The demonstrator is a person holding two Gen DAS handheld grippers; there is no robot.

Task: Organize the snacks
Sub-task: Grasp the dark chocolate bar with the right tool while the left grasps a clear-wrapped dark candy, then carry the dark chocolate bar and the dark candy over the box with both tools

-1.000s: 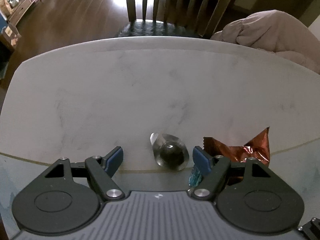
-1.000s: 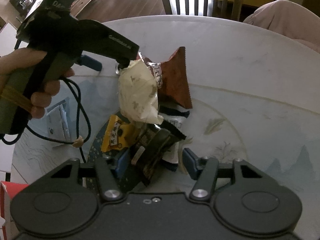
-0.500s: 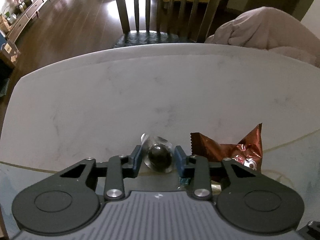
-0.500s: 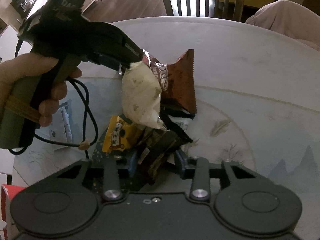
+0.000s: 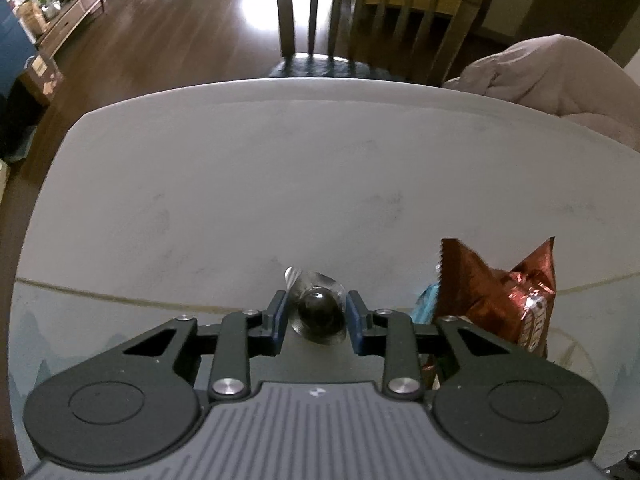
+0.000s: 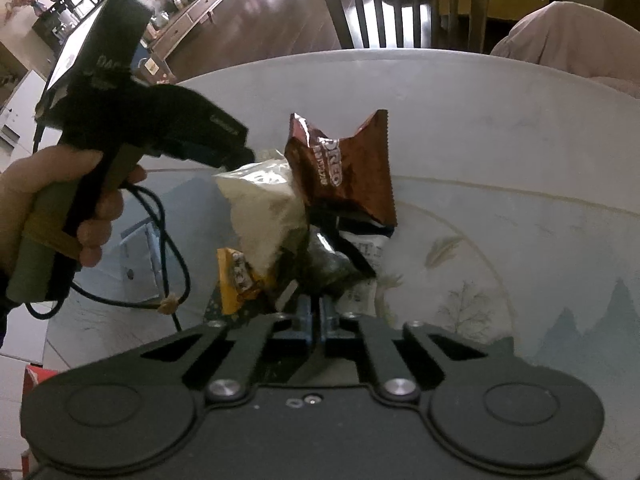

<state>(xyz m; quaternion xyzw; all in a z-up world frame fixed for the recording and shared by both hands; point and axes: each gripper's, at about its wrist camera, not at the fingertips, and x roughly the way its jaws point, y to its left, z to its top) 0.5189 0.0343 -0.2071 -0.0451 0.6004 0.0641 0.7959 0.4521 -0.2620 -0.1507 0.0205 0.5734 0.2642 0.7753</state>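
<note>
— Why are the left gripper [image 5: 316, 312] jaws so narrow?

— They're closing on a clear-wrapped dark round sweet [image 5: 318, 310]; both pads touch it, pinching its middle so it can't roll.

— And the right gripper [image 6: 316, 316]?

— Clamped almost flat on a dark packet [image 6: 324, 264], gripped by its edge.

— The other snacks?

— Just ahead of the right jaws: a cream bag [image 6: 262, 216], a brown Oreo pack [image 6: 344, 168], heaped on the table [image 6: 480, 120], awaiting sorting, I'd guess.

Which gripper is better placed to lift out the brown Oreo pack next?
Neither is free. The left gripper is closing on a clear-wrapped dark candy; the right gripper is shut on a dark wrapper. The Oreo pack lies nearer the left.
</note>
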